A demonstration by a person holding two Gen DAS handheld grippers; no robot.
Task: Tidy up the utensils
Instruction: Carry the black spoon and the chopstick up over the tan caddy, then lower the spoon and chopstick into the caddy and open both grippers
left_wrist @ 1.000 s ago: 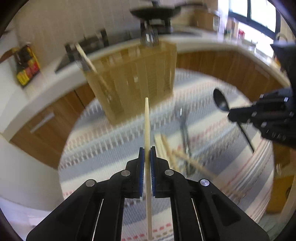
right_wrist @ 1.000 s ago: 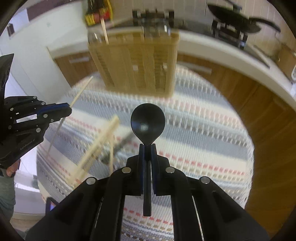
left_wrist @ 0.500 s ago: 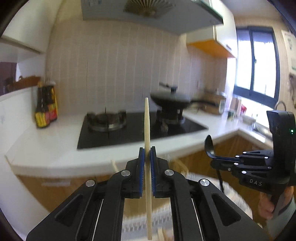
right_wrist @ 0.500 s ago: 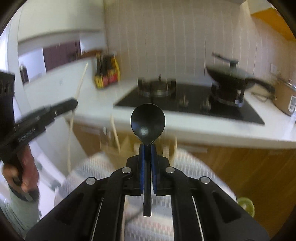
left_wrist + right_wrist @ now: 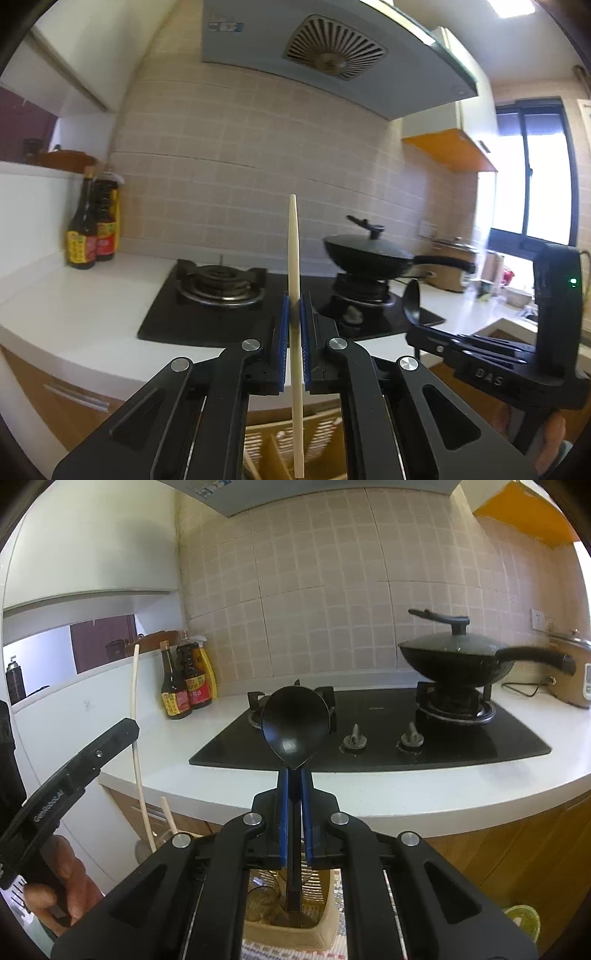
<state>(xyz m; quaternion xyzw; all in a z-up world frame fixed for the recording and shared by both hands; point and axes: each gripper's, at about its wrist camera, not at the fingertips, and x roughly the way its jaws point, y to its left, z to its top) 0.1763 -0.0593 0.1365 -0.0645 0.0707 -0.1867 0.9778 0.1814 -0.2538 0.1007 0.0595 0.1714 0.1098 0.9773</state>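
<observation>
Up they've both swung since a second ago, from looking down at the striped cloth to facing the stove wall, and now each utensil stands nearly upright over the holder. Left gripper (image 5: 293,325) is clamped tight on a pale chopstick (image 5: 294,280), blue pads pinching it around mid-length, tip high, lower end hanging down toward the wooden utensil holder (image 5: 273,454) at the bottom of the left view. That vertical hold looks deliberate: end-first is how a stick drops into a slot. Right gripper (image 5: 294,794) is closed just as firmly on the black spoon (image 5: 295,723), gripped at the neck just under the bowl, handle pointing straight down into the holder's open top (image 5: 288,934) in the right view. Whether the handle has touched bottom, I cannot tell. One more chopstick (image 5: 168,814) pokes up from the holder's left side, already stowed. Behind it all sit the gas hob (image 5: 369,731), the lidded wok (image 5: 454,657) and the sauce bottles (image 5: 184,683). My call: both are lined up for release into the holder.
</observation>
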